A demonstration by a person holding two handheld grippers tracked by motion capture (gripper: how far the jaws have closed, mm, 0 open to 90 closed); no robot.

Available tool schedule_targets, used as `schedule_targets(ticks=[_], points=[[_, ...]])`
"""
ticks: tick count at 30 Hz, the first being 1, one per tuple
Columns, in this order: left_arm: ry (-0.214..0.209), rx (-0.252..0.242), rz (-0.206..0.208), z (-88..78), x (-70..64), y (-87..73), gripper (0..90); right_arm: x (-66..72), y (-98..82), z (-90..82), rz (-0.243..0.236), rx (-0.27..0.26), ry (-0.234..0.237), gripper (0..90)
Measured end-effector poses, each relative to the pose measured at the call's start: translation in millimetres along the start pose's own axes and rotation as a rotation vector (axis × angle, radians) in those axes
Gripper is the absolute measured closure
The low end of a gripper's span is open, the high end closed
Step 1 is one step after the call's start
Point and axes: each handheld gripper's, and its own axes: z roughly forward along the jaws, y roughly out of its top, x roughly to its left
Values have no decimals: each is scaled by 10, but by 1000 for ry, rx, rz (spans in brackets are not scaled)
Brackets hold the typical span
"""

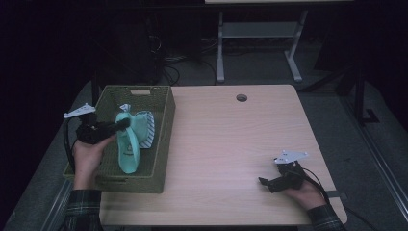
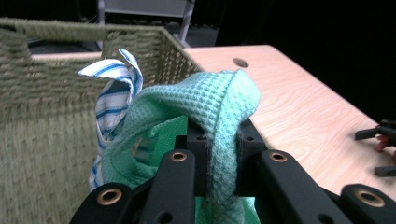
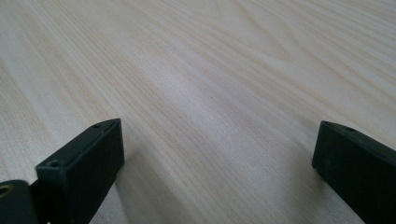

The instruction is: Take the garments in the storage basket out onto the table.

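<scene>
So at this point we had the left gripper point(image 1: 126, 123) clamped on a fold of the mint waffle cloth point(image 1: 128, 144), holding it up over the woven basket point(image 1: 163, 144) that sat at the table's point(image 1: 231, 144) left edge, with most of the cloth hanging down inside the basket toward its near wall. From the left gripper view the pinch looked narrow, just a bunched ridge of cloth point(image 2: 219, 121) squeezed between the jaws, so our first worry was that it could slide out if the hand jerked, since waffle weave is thick but squishy. Second thing: the blue-striped cloth point(image 2: 114, 93) sat right against the mint one, a corner of it sticking up beside the grip, and we figured it could get dragged along and flop over the basket rim or onto the table. Third, the dangling tail might have caught on the rough weave of the basket wall on the way out, which could tip or scoot the basket, and it was already overhanging the left edge of the table a bit. Over at the near right corner, the right gripper point(image 1: 269, 183) rested low on the bare wood with its jaws wide apart and nothing between them, so it wasn't placed to steady the basket if that happened.
</scene>
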Motion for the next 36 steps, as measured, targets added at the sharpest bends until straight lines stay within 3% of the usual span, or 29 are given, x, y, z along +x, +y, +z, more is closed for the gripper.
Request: schedule_targets(ticks=[20,36], points=[[-81,-69,78,-162,-384,475,800,0,0,1,0,-2,0,20],[-167,-90,121,-44,-710,684,800,0,0,1,1,-1,0,20]])
